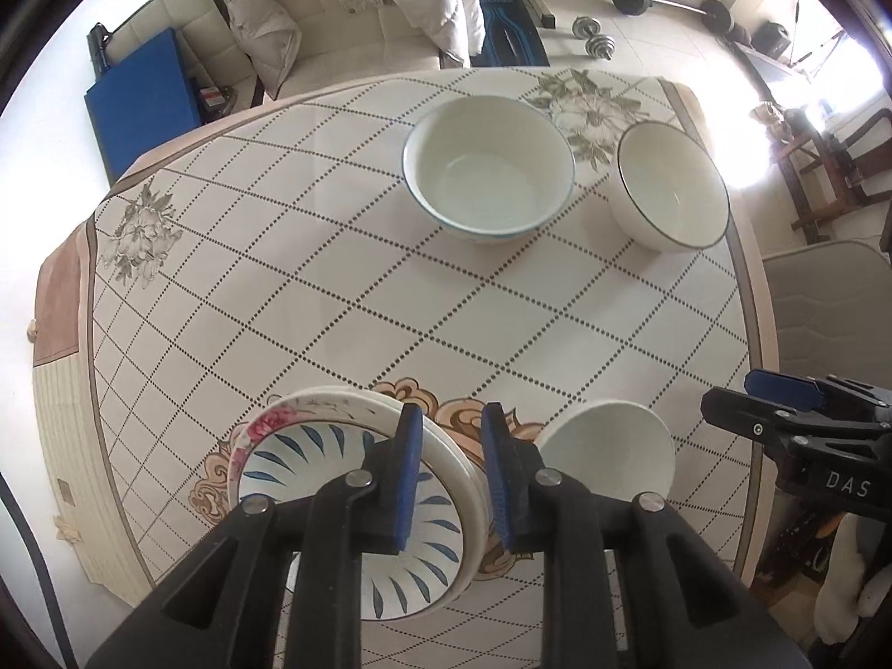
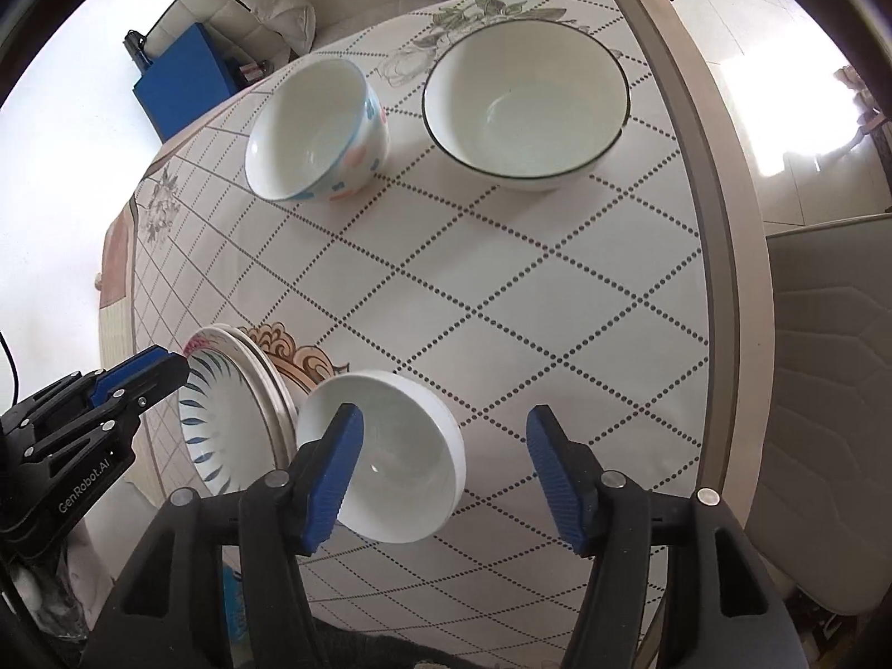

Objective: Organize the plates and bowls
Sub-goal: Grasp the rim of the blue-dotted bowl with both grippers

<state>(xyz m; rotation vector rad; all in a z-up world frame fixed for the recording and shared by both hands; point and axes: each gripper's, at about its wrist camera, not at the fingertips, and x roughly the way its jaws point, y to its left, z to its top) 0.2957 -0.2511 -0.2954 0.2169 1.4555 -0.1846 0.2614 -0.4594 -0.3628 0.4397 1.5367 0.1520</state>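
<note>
Landmark: the plain white bowl (image 2: 384, 457) at the near edge of the table (image 1: 502, 306).

Just left of it, touching or nearly so, sits your stack: a blue-leaf dish (image 1: 357, 502) on top of a pink-flower plate (image 1: 262, 429), with further rims under it; exact plate count cannot be told. Your left gripper (image 1: 449, 474) hangs over the stack's right rim, jaws a narrow gap apart, gripping nothing.

Above the white bowl, your right gripper (image 2: 446, 474) stands wide, empty, with its left pad (image 2: 334, 474) over the bowl's rim and the right pad clear of it.

Far side, well apart from the white bowl: a blue-rimmed spotted bowl (image 2: 318, 134), and right of it a dark-rimmed bowl (image 2: 527, 106).

Count: three bowls, one stack.

Off the table, beyond: a sofa (image 1: 334, 17), dumbbells (image 1: 594, 36), and a barbell (image 1: 669, 0).
</note>
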